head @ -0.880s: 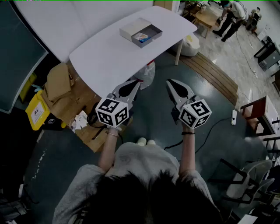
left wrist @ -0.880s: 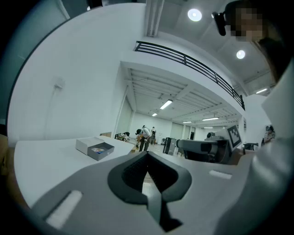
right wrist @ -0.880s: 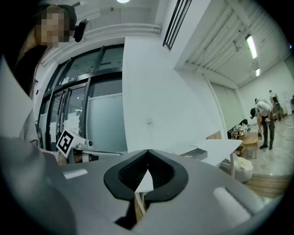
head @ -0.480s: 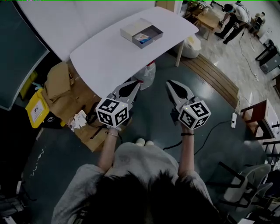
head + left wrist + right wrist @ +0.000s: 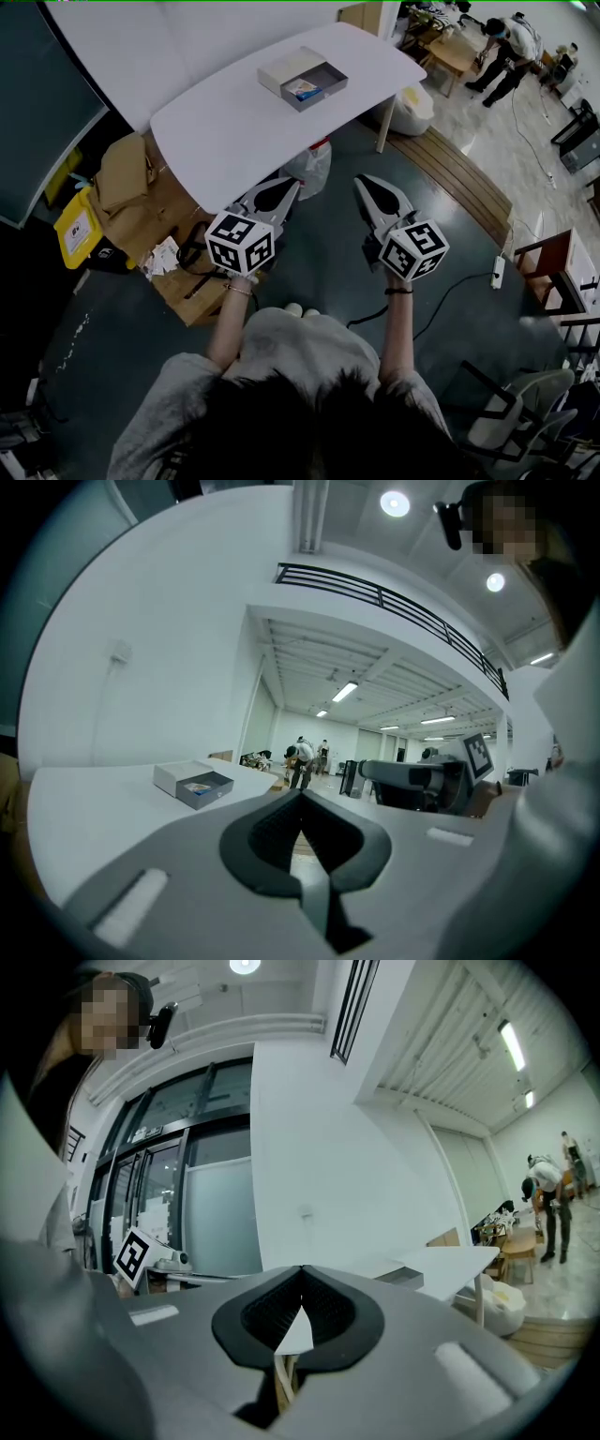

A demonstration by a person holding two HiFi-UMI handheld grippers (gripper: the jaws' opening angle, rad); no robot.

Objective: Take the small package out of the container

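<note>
The small package is still lying inside the container, a patch of blue and white on the open grey tray's floor. Nothing touches it. A white box part sits against the container's far-left side; I take it for the lid, though I can't be sure. The container stands on the white desk, towards the desk's far end from where I'm working.

So as I judge it, none of the task is done yet. The whole of it is left: reaching the container, closing on the package, lifting it clear.

Both of my tools are well apart from the container, on its near side and off the desk's near edge, held out over the dark floor. The left gripper has its jaws fully together with nothing between them. Its own view shows the two pads meeting at the tip and the container far off to the left beyond them. The right gripper is the same, jaws pressed together and empty, pointing roughly level with the desk's edge off to its right.

Further from the container, cardboard boxes lie on the floor to its near left, and a white bag sits under the desk. People stand far to its right, nowhere near my path.

Next I would open one pair of jaws and come in over the container's near wall.
</note>
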